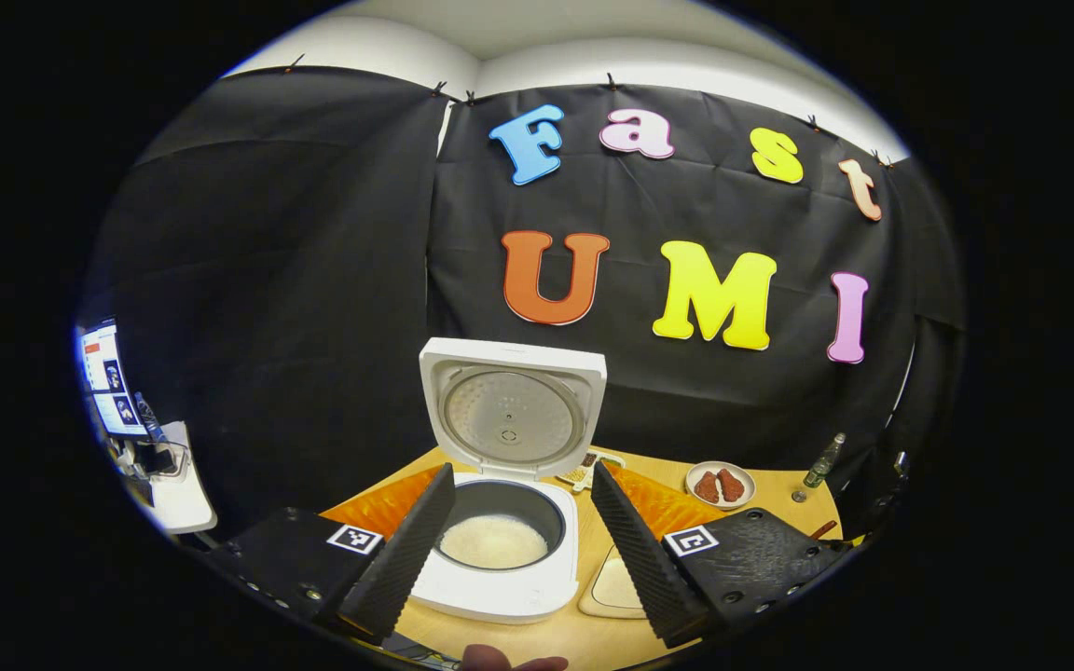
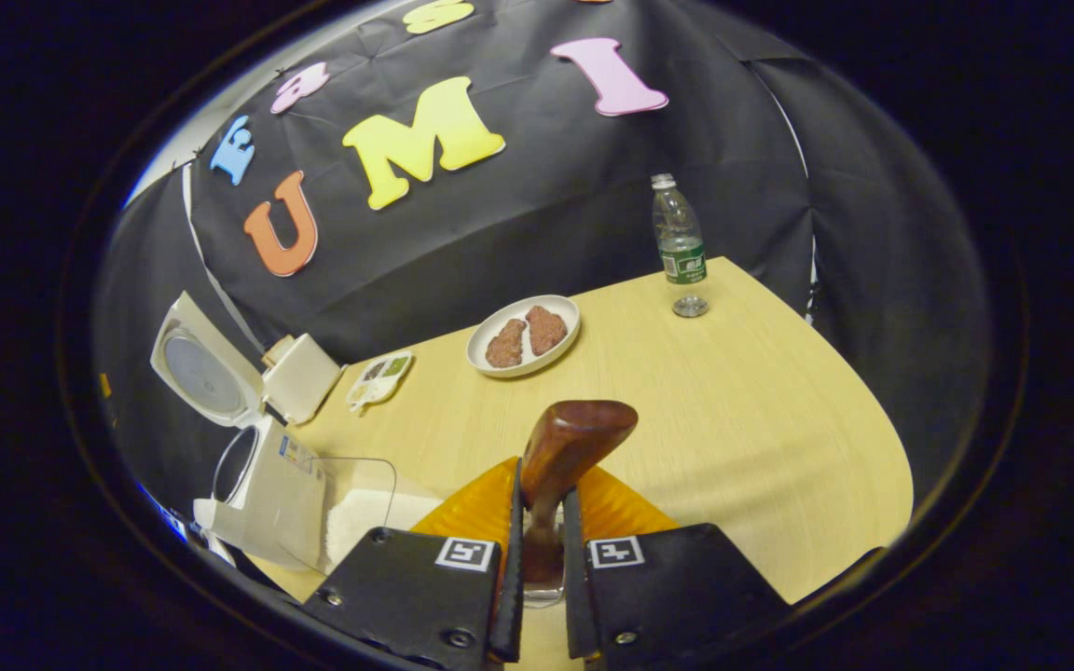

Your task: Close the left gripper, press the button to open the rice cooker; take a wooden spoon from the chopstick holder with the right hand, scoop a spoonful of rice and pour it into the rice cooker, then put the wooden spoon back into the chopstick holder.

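Yellow table [image 2: 761,410], right gripper [image 2: 542,559] fingers clamping wooden spoon [image 2: 567,457] pointing forward-up, left gripper [image 1: 523,550] fingers wide.

- A light wooden table [image 2: 733,410] with a rounded edge stands against the black cloth wall.
- A white rice cooker [image 1: 500,568] sits on it, lid raised, white rice inside the pot.
- Just beside the cooker is a clear container [image 2: 364,508] holding white rice.
- A white plate [image 2: 523,335] with two brown pieces of food lies near the wall.
- A small tray [image 2: 378,379] lies between the plate and the cooker.
- A clear plastic bottle [image 2: 680,247] stands upright near the far corner.
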A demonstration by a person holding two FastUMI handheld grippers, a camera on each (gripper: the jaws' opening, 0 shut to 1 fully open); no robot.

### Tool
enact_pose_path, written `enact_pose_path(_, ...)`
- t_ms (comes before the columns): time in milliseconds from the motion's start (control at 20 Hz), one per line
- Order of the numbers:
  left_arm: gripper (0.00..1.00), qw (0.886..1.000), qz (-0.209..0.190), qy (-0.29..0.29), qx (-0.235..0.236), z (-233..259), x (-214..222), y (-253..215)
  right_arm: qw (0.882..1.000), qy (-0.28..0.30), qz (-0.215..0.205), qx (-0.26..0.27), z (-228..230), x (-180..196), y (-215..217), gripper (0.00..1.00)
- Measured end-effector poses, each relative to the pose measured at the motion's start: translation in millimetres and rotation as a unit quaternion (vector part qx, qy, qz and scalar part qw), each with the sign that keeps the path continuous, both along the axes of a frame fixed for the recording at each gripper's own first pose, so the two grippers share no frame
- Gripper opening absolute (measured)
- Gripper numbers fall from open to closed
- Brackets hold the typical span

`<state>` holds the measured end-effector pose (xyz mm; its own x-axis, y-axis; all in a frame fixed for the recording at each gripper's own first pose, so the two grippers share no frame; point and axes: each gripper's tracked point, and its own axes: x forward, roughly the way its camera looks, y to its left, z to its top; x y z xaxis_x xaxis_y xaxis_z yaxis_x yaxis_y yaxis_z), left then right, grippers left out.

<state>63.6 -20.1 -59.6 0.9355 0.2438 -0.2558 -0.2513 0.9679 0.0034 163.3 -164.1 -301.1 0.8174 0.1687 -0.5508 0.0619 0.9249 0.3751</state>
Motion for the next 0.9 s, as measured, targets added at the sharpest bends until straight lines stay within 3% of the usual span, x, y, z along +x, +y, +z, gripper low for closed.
enact_pose_path(550,0.94,0.997,-0.071,-0.019,0.005,-7,-9,50,0.992,-0.065,-0.056,-0.092,101,-19,24,0.13)
enact_pose_path(900,0.94,0.996,-0.081,-0.030,-0.005,-13,-19,105,0.983,-0.111,-0.021,-0.144,147,-23,112,0.13)
